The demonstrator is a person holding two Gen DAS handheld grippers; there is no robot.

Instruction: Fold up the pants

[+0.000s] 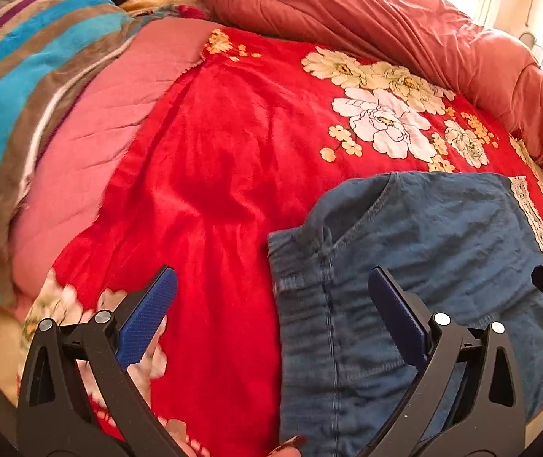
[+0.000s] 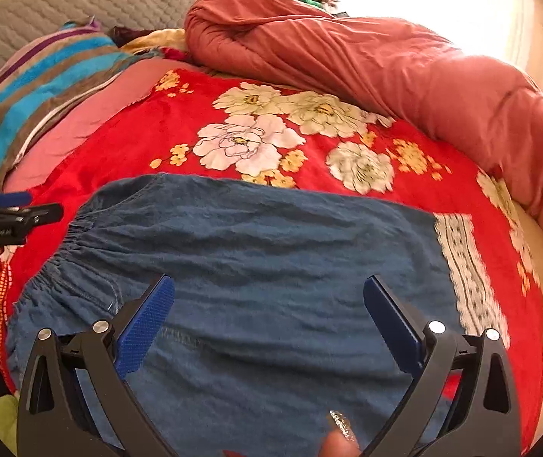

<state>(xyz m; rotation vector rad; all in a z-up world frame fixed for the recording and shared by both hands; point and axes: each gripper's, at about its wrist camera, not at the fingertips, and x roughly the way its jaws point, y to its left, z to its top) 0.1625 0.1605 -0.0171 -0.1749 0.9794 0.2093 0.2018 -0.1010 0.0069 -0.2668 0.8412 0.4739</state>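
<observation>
Blue denim pants [image 2: 256, 266] with an elastic waistband [image 2: 62, 262] and a white lace hem [image 2: 465, 278] lie folded flat on a red flowered blanket [image 2: 180, 141]. In the left wrist view the pants [image 1: 423, 266] lie at the right, waistband edge [image 1: 298, 304] towards the middle. My left gripper [image 1: 271, 297] is open and empty, straddling the waistband edge just above the cloth. My right gripper [image 2: 269, 304] is open and empty above the middle of the pants. The left gripper also shows at the left edge of the right wrist view [image 2: 12, 213].
A rolled salmon-red quilt [image 2: 385, 61] lies along the back and right of the bed. A striped blue and brown blanket [image 2: 35, 87] and a pink sheet [image 1: 92, 144] lie at the left. A grey quilted headboard [image 2: 81, 0] stands behind.
</observation>
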